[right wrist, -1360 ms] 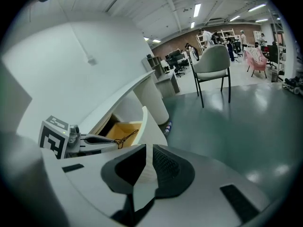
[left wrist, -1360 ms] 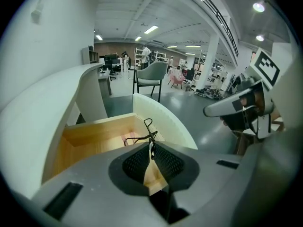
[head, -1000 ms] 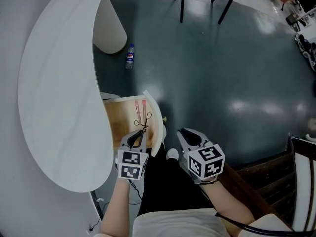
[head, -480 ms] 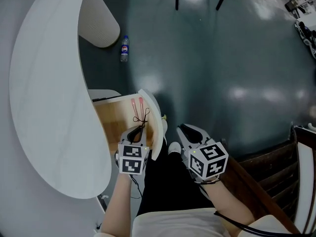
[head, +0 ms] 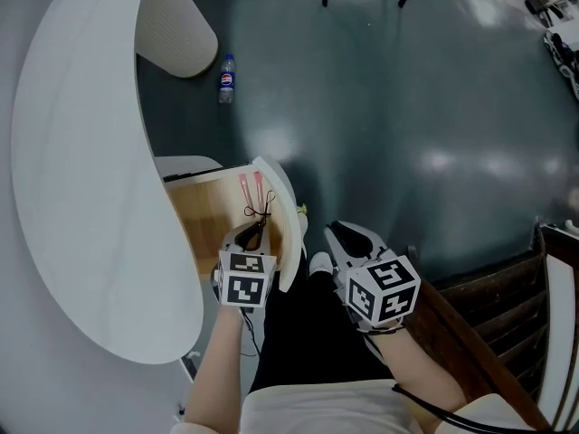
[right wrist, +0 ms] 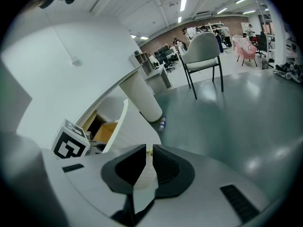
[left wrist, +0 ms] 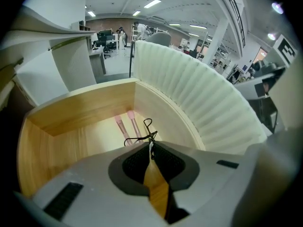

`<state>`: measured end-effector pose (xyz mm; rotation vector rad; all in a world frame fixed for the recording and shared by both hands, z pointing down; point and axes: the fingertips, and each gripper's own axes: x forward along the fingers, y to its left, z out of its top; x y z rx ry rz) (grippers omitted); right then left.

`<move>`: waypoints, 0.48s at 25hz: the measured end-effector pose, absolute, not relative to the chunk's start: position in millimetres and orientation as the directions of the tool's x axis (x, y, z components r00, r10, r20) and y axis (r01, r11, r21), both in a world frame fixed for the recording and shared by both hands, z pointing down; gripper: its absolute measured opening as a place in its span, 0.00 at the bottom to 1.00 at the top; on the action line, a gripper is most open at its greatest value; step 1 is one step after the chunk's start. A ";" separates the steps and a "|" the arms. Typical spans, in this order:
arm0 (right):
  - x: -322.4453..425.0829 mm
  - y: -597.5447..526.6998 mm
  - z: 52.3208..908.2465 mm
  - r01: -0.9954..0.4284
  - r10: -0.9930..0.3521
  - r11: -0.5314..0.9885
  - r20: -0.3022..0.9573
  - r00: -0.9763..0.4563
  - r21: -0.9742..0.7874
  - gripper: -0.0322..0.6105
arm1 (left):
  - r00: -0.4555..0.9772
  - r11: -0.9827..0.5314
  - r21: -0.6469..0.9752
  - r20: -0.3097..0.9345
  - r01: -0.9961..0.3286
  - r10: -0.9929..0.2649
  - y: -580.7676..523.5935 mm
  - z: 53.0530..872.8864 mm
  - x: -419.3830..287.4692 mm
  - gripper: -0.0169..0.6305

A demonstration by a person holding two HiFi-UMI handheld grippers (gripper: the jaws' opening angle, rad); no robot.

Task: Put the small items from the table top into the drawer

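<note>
My left gripper (head: pixel 256 234) (left wrist: pixel 150 144) hangs over the open wooden drawer (head: pixel 204 220) (left wrist: pixel 71 122), pointing steeply down. It is shut on a thin black wire item (head: pixel 261 212) (left wrist: pixel 142 132), whose loops stick out beyond the tips. Under it, two pink stick-like items (head: pixel 251 186) (left wrist: pixel 125 124) lie on the drawer floor. To the right of the drawer's curved white ribbed front (head: pixel 288 233) (left wrist: pixel 199 108), my right gripper (head: pixel 336 231) (right wrist: pixel 147 150) has its jaws drawn to a thin slit with nothing between them. No small items show on the white table top (head: pixel 81 152).
A plastic bottle (head: pixel 224 78) (right wrist: pixel 162 124) lies on the dark floor beside the table's white pedestal (head: pixel 176 34). A white chair (right wrist: pixel 203 51) stands farther off. Dark wooden furniture (head: pixel 488 324) is at the right, and a white shoe (head: pixel 317 265) shows between the grippers.
My left gripper has sunk a little toward the drawer, still holding the wire item. The right gripper has dropped slightly. The head view has shifted.
</note>
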<state>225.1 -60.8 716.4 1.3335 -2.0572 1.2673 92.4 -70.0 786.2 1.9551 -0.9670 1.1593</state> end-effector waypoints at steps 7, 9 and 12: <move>217.2 -60.6 733.1 -0.867 -0.514 0.127 0.715 -0.474 -0.483 0.14 | 0.309 -0.508 0.176 0.932 -0.843 -0.191 -70.3 806.2 89.1 0.10; 215.5 -60.8 734.1 -0.866 -0.512 0.126 0.716 -0.475 -0.485 0.14 | 0.304 -0.515 0.183 0.939 -0.838 -0.161 -69.0 808.3 90.5 0.10; 213.0 -61.6 736.0 -0.864 -0.509 0.126 0.716 -0.478 -0.487 0.14 | 0.291 -0.514 0.186 0.948 -0.837 -0.131 -69.0 812.9 90.2 0.10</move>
